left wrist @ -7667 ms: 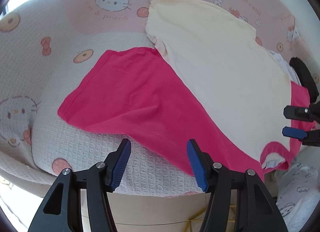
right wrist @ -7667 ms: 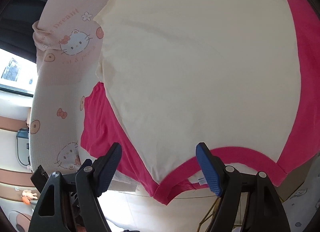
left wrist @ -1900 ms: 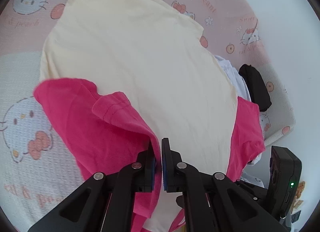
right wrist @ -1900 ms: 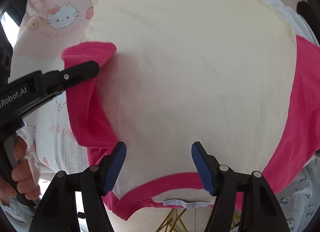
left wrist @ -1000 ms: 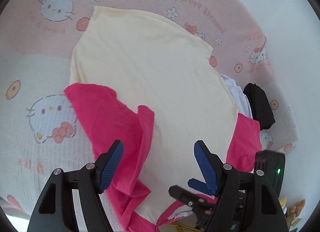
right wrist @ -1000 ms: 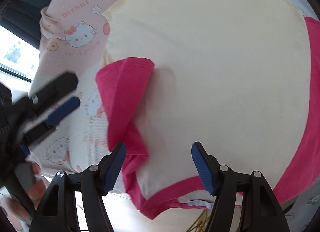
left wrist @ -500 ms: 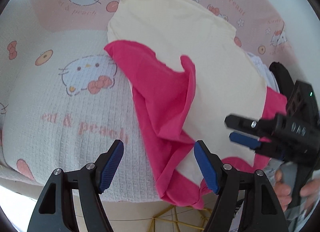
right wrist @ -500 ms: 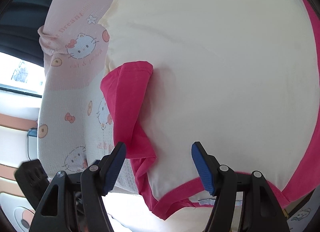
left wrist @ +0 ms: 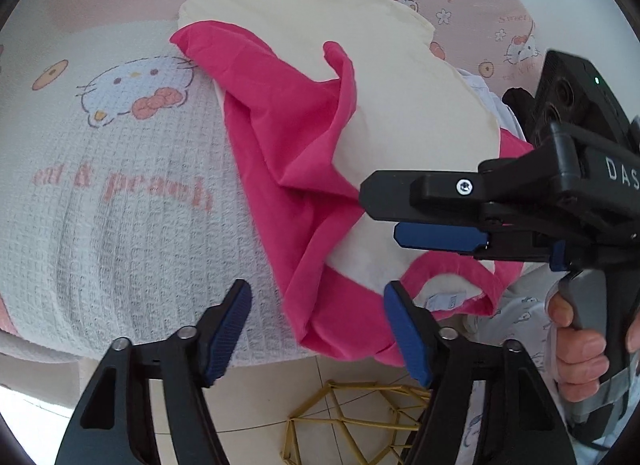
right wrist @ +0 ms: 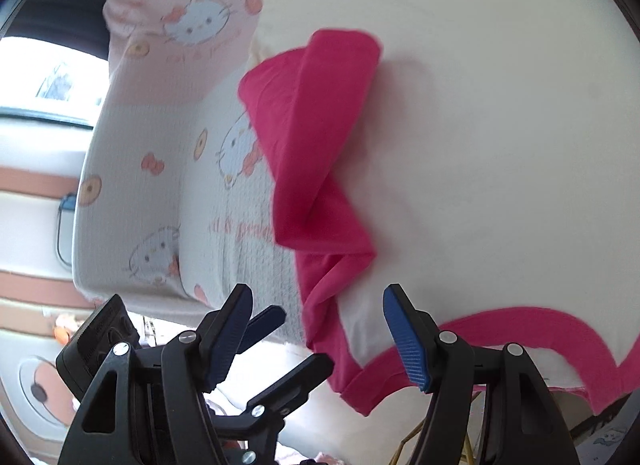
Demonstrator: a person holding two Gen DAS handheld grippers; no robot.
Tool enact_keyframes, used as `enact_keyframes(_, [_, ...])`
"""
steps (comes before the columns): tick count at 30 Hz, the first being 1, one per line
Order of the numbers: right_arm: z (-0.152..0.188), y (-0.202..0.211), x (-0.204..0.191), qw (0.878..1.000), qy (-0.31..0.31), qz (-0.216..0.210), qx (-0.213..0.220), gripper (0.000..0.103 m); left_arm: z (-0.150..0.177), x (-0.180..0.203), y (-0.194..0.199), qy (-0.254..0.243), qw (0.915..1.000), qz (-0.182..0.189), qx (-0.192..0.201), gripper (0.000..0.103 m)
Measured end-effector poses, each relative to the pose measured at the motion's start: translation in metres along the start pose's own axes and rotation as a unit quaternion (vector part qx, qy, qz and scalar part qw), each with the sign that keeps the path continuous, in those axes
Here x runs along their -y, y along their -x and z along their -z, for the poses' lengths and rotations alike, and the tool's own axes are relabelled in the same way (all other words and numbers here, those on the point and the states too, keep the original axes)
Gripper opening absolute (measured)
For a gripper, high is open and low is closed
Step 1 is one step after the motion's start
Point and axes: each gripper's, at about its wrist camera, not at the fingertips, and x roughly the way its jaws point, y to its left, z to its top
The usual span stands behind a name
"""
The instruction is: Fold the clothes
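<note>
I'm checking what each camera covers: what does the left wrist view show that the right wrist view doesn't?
Only the left wrist view shows the hand holding the right gripper, the white neck label, the black garment at the far edge, and the yellow wire frame on the floor in full.

Only the right wrist view shows the bright window and the room beyond the blanket.

Both show the cream shirt with its pink sleeve folded over it, the cartoon-cat blanket, and both open grippers, the left gripper nearest.

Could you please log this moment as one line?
step: sleeve fold | pink sleeve: lying over cream shirt | left gripper: open, closing | right gripper: open
</note>
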Motion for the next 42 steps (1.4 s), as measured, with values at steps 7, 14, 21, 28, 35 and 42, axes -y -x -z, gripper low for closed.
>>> enact_keyframes(7, [-0.001,-0.017,0.000,0.999,0.001,0.018,-0.029,0.067,0.007,-0.009,-0.010,0.012,0.9998,0.019,0.000,0.042])
enact_keyframes(14, [-0.002,-0.035,0.012,0.998,-0.022,-0.016,-0.055,0.067,0.009,0.001,-0.016,-0.025,0.9997,0.002,-0.002,0.023])
enact_keyframes(21, [-0.008,-0.039,-0.004,0.999,0.037,0.015,-0.026,0.016,0.015,0.000,-0.005,-0.018,0.9998,-0.002,0.010,0.009])
enact_keyframes(28, [-0.019,-0.038,-0.039,0.995,0.100,-0.008,0.005,0.011,0.019,0.001,0.010,-0.006,0.9999,-0.001,0.008,0.007])
enact_keyframes(35, [-0.035,-0.028,-0.030,0.997,0.073,-0.026,0.018,0.011,0.018,0.001,0.010,0.016,0.9998,0.004,-0.012,0.007])
enact_keyframes(42, [-0.034,-0.018,-0.008,0.997,0.004,-0.081,0.002,0.011,0.006,-0.022,0.011,0.146,0.9834,0.108,-0.012,0.009])
